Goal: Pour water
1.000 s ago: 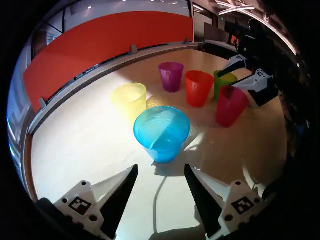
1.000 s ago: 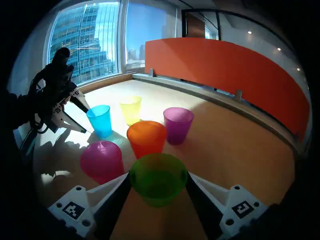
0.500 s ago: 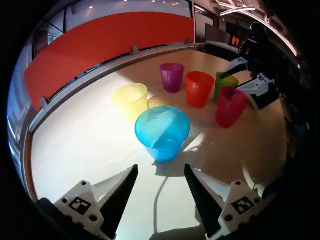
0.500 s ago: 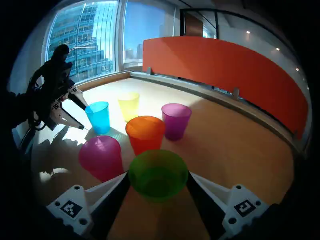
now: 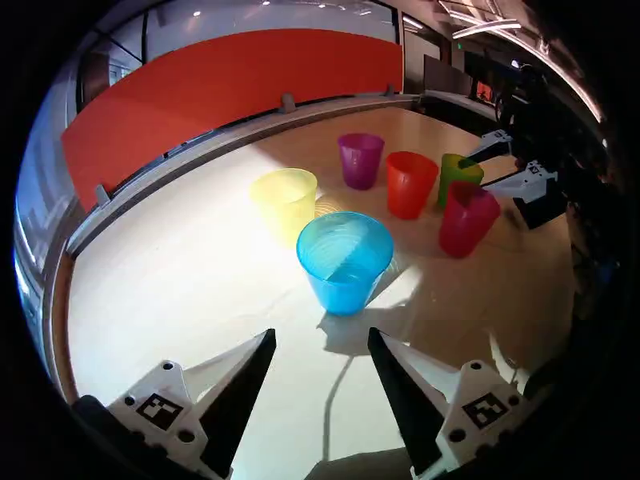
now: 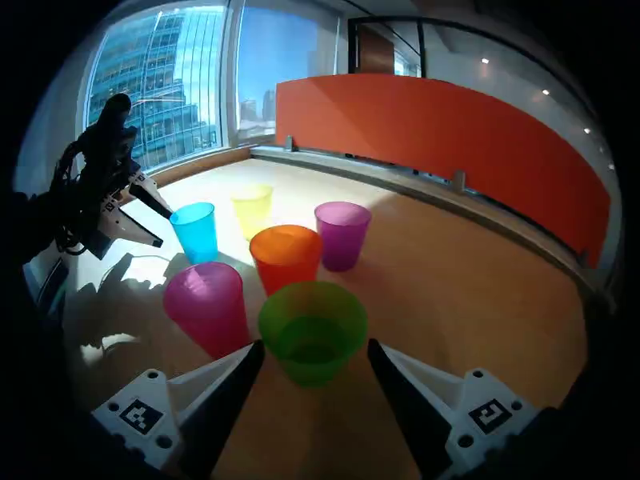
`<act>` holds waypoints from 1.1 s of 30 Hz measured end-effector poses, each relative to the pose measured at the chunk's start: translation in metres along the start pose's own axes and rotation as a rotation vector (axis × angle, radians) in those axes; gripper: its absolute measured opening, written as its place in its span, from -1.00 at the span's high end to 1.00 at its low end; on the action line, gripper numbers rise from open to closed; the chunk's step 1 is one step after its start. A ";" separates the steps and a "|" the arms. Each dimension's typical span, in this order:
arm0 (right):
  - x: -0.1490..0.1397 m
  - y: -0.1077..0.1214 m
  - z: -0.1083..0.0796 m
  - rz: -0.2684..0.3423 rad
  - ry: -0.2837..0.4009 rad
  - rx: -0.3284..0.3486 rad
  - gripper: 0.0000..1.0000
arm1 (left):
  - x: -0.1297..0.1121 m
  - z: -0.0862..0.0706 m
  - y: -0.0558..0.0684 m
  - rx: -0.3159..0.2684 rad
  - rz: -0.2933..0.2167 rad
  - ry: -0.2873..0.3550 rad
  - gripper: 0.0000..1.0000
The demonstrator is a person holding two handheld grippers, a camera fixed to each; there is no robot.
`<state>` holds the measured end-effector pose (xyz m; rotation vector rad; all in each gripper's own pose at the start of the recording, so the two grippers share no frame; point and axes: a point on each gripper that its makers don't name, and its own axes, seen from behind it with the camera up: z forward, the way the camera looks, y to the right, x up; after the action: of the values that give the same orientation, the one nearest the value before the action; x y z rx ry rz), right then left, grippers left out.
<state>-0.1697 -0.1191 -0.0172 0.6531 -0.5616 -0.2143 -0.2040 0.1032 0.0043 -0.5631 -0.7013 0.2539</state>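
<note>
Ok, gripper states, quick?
Left gripper: open, empty.
Right gripper: open, translucent green plastic cup at its fingertips, ungripped.

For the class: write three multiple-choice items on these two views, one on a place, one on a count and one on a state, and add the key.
1. Which colour of cup stands just ahead of the left gripper?
A. green
B. blue
C. purple

2. How many cups stand on the table?
A. four
B. eight
C. six

3. How does the blue cup stand?
A. upright
B. on its side
C. upside down

Key:
1 B: in the left gripper view, the blue cup sits right beyond the open jaws.
2 C: blue cup, yellow cup, purple cup, orange cup, green cup and pink cup make six.
3 A: its open mouth faces up and its base rests on the table.
</note>
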 end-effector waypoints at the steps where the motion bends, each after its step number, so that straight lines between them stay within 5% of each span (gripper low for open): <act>1: -0.001 0.000 -0.003 0.000 -0.001 -0.002 -1.00 | 0.000 -0.002 0.000 0.003 -0.003 0.004 -0.70; 21: 0.004 -0.004 -0.059 0.009 0.073 -0.076 -1.00 | 0.010 -0.044 -0.006 0.085 -0.083 0.127 -0.69; 33: 0.027 0.001 -0.073 0.032 0.150 -0.127 -1.00 | 0.017 -0.056 -0.011 0.153 -0.112 0.212 -0.70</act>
<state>-0.1063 -0.0901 -0.0525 0.5314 -0.4108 -0.1682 -0.1530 0.0783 -0.0153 -0.3967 -0.5015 0.1398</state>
